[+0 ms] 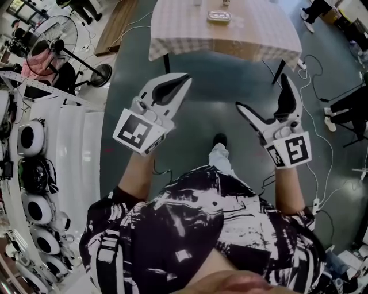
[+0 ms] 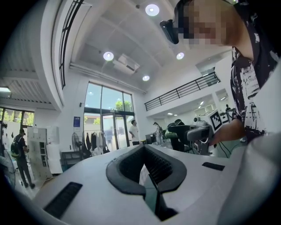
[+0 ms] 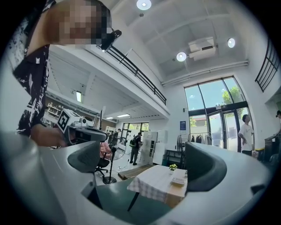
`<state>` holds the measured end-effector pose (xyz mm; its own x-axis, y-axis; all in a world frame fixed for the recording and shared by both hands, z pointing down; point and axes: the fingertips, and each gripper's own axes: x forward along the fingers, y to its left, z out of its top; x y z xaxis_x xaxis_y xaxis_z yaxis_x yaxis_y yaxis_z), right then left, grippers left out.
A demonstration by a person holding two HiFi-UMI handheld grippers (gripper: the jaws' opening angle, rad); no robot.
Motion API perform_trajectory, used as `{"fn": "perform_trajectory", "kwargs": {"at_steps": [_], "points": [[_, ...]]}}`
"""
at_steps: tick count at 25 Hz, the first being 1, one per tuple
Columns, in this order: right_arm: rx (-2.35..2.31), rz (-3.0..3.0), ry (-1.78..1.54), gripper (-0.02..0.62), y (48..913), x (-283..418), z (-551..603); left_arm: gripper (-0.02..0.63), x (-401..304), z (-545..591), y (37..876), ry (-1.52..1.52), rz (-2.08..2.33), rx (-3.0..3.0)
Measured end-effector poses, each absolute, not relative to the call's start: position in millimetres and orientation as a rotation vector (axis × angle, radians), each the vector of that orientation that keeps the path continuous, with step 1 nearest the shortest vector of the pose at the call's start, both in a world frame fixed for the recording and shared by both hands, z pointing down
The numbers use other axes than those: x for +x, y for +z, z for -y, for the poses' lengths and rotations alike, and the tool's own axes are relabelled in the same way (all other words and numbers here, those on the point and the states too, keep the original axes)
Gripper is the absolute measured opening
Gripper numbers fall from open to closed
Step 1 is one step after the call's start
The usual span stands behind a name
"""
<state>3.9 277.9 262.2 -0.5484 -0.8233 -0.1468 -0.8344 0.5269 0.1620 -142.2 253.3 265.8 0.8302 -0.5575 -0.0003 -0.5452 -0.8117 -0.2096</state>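
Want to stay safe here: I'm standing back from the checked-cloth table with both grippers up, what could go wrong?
Loose cables trail across the floor by the table and its right legs; feet could snag on them.
The tablecloth hangs over the near edge; the open right gripper might catch it and drag the small dish.
The left gripper is shut and empty, so it likely cannot grasp until opened.
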Motion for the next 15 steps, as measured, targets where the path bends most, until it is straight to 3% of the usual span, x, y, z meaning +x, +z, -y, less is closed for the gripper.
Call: {"fn": "perform_trajectory", "kwargs": {"at_steps": [15], "points": [[-1.353, -2.751, 0.319, 0.575, 262.1, 119.7, -57.5, 0.0, -17.6, -42.1, 263.8, -0.154, -0.951, -2.786]]}}
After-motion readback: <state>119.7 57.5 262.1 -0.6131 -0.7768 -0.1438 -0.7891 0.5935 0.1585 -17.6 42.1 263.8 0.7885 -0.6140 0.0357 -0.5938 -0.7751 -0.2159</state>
